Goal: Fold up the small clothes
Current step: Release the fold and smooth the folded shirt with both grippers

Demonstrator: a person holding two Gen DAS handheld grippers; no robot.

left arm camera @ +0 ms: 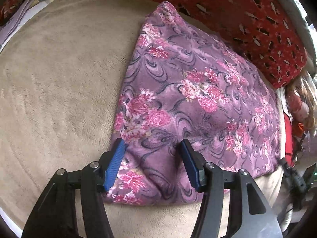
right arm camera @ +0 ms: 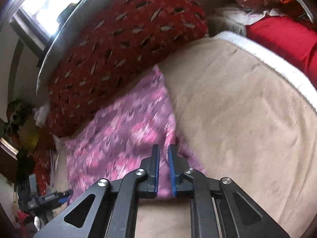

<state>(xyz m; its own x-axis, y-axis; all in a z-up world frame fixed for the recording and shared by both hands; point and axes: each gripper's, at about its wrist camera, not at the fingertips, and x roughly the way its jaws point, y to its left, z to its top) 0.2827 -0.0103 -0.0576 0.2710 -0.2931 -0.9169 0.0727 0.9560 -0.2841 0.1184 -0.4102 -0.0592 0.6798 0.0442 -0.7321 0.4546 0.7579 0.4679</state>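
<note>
A purple garment with pink flowers (left arm camera: 194,99) lies folded and flat on a beige fleece blanket (left arm camera: 59,79). My left gripper (left arm camera: 152,144) is open, its blue pads straddling the garment's near left corner, just above the cloth. In the right wrist view the same garment (right arm camera: 122,130) is blurred. My right gripper (right arm camera: 163,150) has its jaws narrowly apart over the garment's near edge; a strip of purple cloth shows between the pads, and I cannot tell whether it is pinched. The left gripper (right arm camera: 51,196) shows at the far left of that view.
A red patterned cushion (left arm camera: 247,19) lies along the garment's far side, also in the right wrist view (right arm camera: 118,49). The blanket (right arm camera: 247,129) ends at a white edge (right arm camera: 277,63). Red fabric (right arm camera: 287,39) and clutter lie beyond. A window (right arm camera: 49,6) is at upper left.
</note>
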